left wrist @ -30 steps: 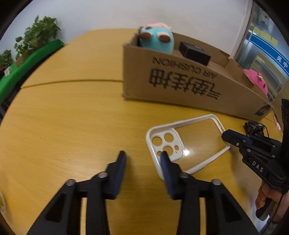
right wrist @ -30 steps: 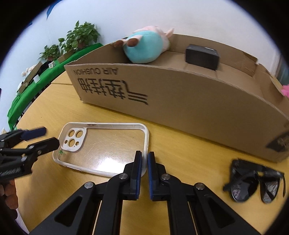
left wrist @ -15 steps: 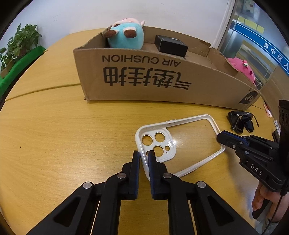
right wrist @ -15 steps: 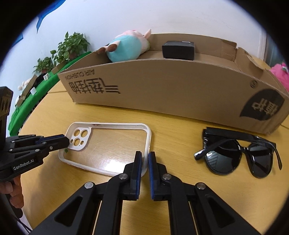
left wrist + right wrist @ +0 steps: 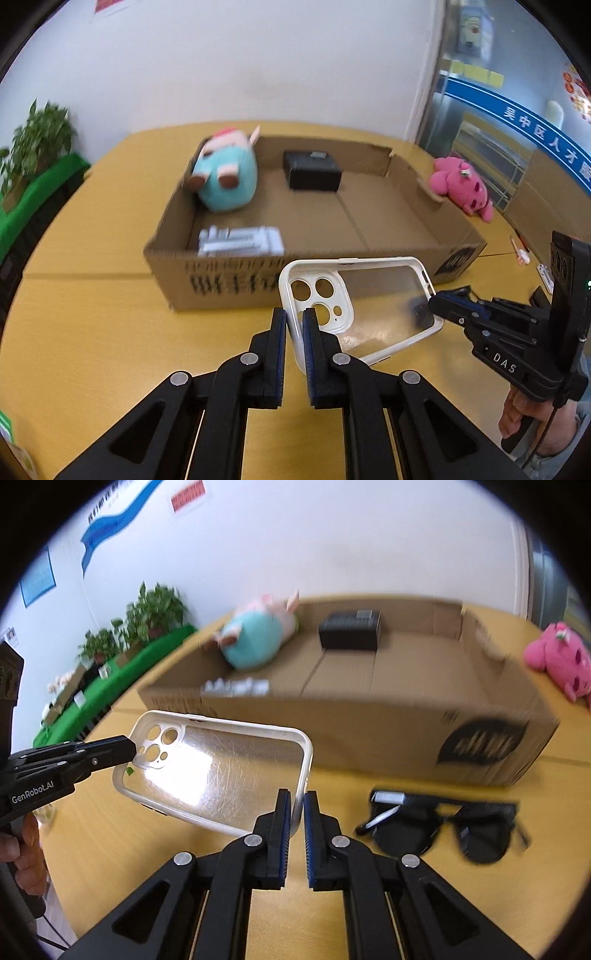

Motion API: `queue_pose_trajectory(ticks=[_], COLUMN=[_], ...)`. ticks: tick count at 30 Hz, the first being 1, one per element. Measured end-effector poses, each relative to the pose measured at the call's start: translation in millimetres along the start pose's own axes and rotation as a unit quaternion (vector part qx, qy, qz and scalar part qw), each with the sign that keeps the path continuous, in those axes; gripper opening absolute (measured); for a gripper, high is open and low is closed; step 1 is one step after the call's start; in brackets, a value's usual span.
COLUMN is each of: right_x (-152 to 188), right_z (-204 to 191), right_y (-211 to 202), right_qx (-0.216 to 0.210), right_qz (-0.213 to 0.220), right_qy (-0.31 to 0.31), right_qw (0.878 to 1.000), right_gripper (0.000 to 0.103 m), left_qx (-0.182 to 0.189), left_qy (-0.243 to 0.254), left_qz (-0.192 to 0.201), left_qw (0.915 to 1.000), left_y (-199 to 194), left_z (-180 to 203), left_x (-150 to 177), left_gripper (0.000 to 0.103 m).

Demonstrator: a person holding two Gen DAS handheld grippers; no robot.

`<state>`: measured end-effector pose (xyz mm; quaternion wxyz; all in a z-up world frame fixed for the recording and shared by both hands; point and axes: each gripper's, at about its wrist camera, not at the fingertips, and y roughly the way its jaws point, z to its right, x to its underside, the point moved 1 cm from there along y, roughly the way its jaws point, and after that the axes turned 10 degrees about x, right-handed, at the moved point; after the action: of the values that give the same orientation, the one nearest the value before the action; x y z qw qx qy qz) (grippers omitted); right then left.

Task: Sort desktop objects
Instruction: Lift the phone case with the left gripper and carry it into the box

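Right now the clear phone case with its white rim hangs in the air in front of the cardboard box, carried between both tools. The left gripper is clamped narrow on the rim at the camera-cutout end, and the right gripper is pinched tight on the rim at the opposite end. Both grips are on a thin, springy edge, so the likeliest trouble, I judge, is the two hands drifting apart or twisting against each other: that would flex the case and let one end pop free, leaving it dangling from the other. Carried too low, it could also catch on the box's near wall. Inside, the teal plush, black box and a white packet leave bare floor on the right; the sunglasses and pink plush lie outside on the table
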<state>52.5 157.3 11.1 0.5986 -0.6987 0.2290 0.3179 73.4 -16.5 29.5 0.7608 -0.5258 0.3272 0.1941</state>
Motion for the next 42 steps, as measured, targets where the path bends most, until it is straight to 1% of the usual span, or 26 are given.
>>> queue_pose_trajectory(ticks=[5,7,10,13,16,19,21,24,26,28,32,35,38,42], right_x=[-38.8,-50.6,-64.1,-68.2,-70.1,-74.5,-84.0,-100.2,-113.2,-126.5,-148.6,-158.5,-164.8,-172.6], right_z=[29.5,43.6,68.3,90.5,111.8,125.3,131.5,131.9,126.4,118.5,97.5,89.5,85.9,84.2], right_y=[-32.4,-45.9,-66.0,-82.4,-91.2,-92.5,-89.5,-79.2,-68.1,-51.2,-10.7,23.4,57.0,92.9], right_qx=[0.016,0.028,0.043,0.064,0.085,0.096,0.1,0.097,0.083,0.067,0.048,0.029,0.014,0.006], right_qz=[0.057,0.076,0.098,0.111,0.115,0.11,0.107,0.104,0.098,0.088,0.066,0.038,0.005,-0.036], right_qy=[0.013,0.021,0.037,0.05,0.067,0.071,0.065,0.05,0.039,0.031,0.006,0.0,0.003,0.006], right_qw=[0.998,0.996,0.994,0.99,0.987,0.987,0.987,0.989,0.991,0.993,0.997,0.999,1.0,0.999], right_gripper=[0.006,0.006,0.006,0.006,0.006,0.006,0.006,0.006,0.006,0.006,0.006,0.006,0.006,0.006], left_qx=[0.034,0.05,0.079,0.103,0.124,0.142,0.151,0.139,0.126,0.111,0.081,0.074,0.058,0.034], left_qy=[0.04,0.059,0.077,0.096,0.114,0.111,0.107,0.104,0.094,0.074,0.05,0.027,0.021,0.012], left_qz=[0.027,0.039,0.045,0.044,0.042,0.043,0.045,0.048,0.047,0.041,0.021,0.004,-0.013,-0.046], left_qw=[0.9983,0.9963,0.9929,0.989,0.9848,0.9827,0.9817,0.9836,0.9865,0.9903,0.9952,0.9969,0.998,0.9983], left_y=[-7.0,-8.3,-3.2,6.8,18.2,25.0,28.1,30.4,33.5,40.6,57.8,72.5,92.0,126.1], left_z=[29.8,46.1,68.1,91.7,112.4,119.7,117.1,106.3,92.5,72.3,38.9,16.2,1.9,-15.2], left_x=[-50.6,-68.6,-93.7,-110.8,-124.1,-137.6,-148.6,-162.6,-169.0,-176.8,-184.3,-187.9,-190.9,-190.5], left_gripper=[0.008,0.008,0.008,0.008,0.008,0.008,0.008,0.008,0.008,0.008,0.008,0.008,0.008,0.008])
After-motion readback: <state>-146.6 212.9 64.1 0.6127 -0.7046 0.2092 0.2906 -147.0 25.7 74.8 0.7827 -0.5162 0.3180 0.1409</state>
